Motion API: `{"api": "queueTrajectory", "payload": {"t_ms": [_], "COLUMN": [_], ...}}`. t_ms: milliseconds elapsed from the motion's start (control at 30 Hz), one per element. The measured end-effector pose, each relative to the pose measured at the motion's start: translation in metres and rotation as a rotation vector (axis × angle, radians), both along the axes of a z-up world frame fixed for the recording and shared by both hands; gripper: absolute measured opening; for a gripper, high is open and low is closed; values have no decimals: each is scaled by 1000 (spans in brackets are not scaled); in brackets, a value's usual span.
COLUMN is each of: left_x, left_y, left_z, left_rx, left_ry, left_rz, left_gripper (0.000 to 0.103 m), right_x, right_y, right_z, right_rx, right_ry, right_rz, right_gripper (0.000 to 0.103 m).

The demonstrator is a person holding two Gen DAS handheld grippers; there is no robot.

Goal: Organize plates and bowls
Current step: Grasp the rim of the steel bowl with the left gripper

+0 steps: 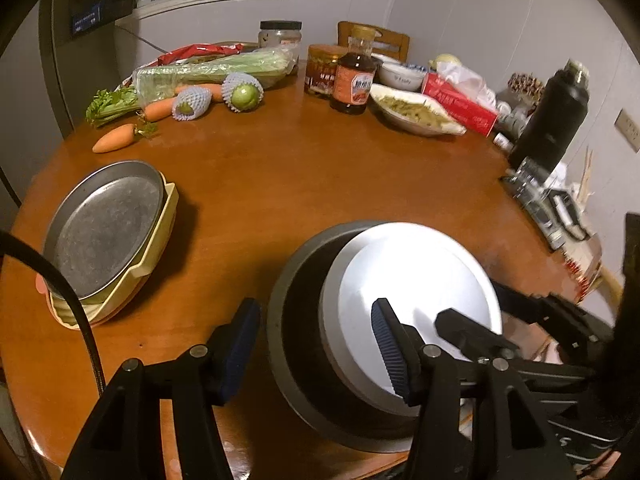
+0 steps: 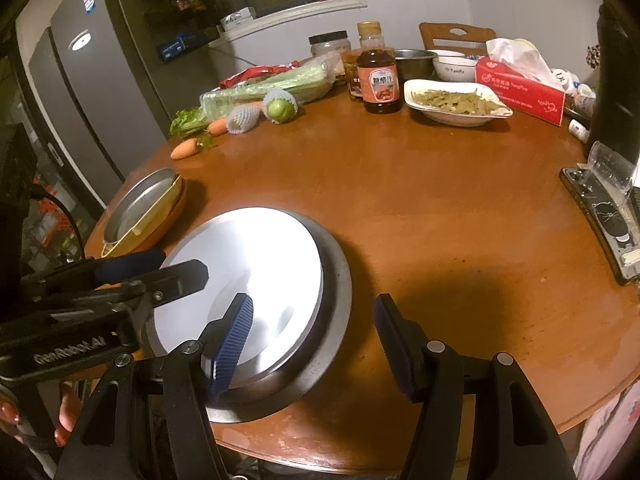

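A bright metal plate (image 1: 420,272) (image 2: 248,256) lies tilted inside a larger grey metal plate (image 1: 280,344) (image 2: 336,288) at the near edge of the round wooden table (image 1: 320,176). My left gripper (image 1: 316,354) is open and straddles the grey plate's left rim, one pad over the bright plate and the other outside the rim. On the opposite rim my right gripper (image 2: 314,348) straddles the plates the same way, open, its pads clear of the metal. At the table's left edge a second stack holds a dull metal plate (image 1: 104,228) (image 2: 140,200) on a cream dish (image 1: 160,240).
At the back lie carrots (image 1: 114,140), celery (image 1: 208,70) and netted fruit (image 1: 242,94). A sauce bottle (image 2: 378,80), jars, a dish of greens (image 2: 456,102), a red tissue box (image 2: 520,90) and white bowls stand there too. A black flask (image 1: 556,112) and a device (image 2: 600,216) sit right.
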State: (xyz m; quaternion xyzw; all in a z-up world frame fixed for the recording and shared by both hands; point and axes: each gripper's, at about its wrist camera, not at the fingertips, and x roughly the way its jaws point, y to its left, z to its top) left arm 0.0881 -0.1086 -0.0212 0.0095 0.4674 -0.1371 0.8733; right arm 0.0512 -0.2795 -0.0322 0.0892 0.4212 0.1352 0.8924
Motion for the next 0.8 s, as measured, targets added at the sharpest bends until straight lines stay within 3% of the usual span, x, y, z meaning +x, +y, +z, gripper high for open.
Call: {"api": "queueTrajectory", "payload": {"t_ms": [800], "left_x": [8], "left_y": [7], "left_z": [-19], "left_rx": [-22], "left_ry": [47], "left_rz": [16], "left_gripper": [57], "right_x": [7], "right_y": [8], "right_z": [-13], "right_rx": [63], "right_ry": [30], "right_rz": [46], "right_gripper": [65]}}
